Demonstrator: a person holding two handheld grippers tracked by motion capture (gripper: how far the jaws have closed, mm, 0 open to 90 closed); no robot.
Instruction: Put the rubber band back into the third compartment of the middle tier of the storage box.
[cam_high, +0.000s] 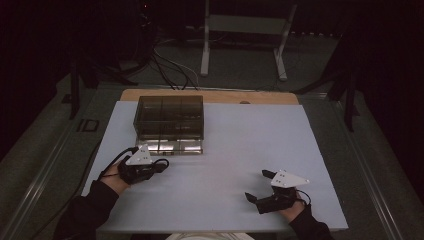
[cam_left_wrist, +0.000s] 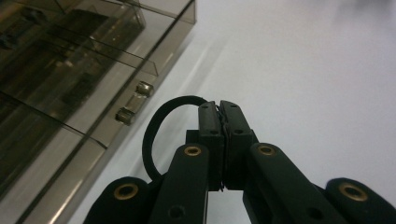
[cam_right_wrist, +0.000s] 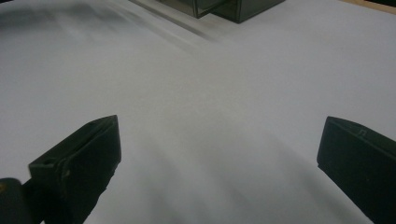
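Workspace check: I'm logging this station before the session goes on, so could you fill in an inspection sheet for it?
Surface: white table top, wooden strip along its far edge.
Job's things: smoky clear drawer box at far left; a drawer handle faces the left gripper.
Clutter: nothing seen.
Grippers: left gripper by the box front, fingers shut on a thin black loop; right gripper at near right, fingers wide apart, holding nothing.
Cables: dark cables on the floor beyond the table.
Surroundings: dim room, white frame stand behind.
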